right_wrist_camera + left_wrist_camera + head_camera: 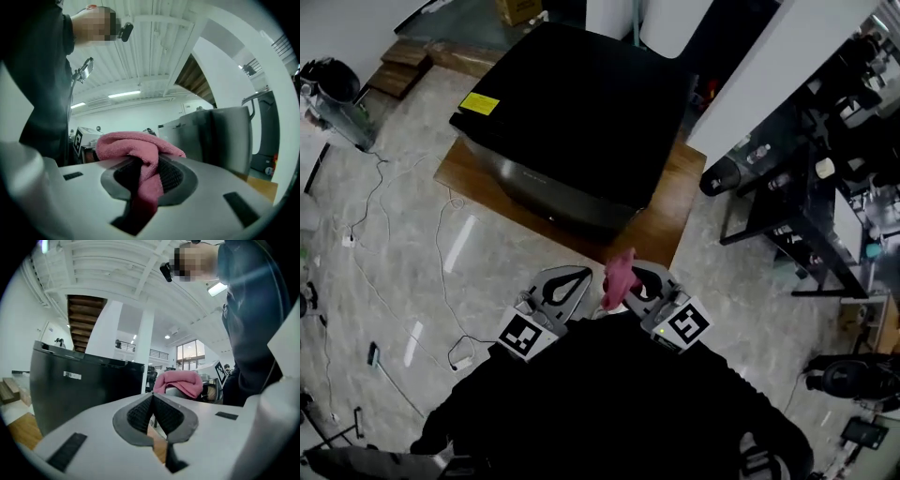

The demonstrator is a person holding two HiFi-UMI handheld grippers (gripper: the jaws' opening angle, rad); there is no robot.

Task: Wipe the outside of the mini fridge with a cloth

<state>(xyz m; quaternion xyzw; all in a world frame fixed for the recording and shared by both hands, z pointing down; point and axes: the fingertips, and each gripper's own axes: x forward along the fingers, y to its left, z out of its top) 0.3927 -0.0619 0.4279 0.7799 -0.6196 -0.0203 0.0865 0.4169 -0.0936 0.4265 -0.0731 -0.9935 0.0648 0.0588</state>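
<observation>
Head view looks steeply down on the black mini fridge (pixel 572 103). It stands on a wooden board (pixel 667 211) laid on the pale stone floor (pixel 403 244), with a yellow label (pixel 480 104) near the left corner of its top. Thin cables (pixel 370 202) trail over the floor to the left, and a black-framed bench (pixel 787 202) stands off to the right. Both claws hover side by side near the person's dark-clothed body, just short of the board's near edge and apart from the fridge. The right claw (pixel 645 281) is clenched on a pink cloth (pixel 619 277), which bunches above its tips and leans toward the left claw (pixel 572 281). In the right gripper view, the right claw (pixel 147 164) has the cloth (pixel 126 143) pinched between its ribbed pads. One fold is draped over the top and a tail hangs down through the gap, while the fridge's side (pixel 215 136) rises beyond on the right. In the left gripper view, the left claw (pixel 152 397) has its jaws pressed together with nothing between them. The fridge's dark wall (pixel 84 394) stands to the left, and the cloth (pixel 180 383) shows just past the tips.
</observation>
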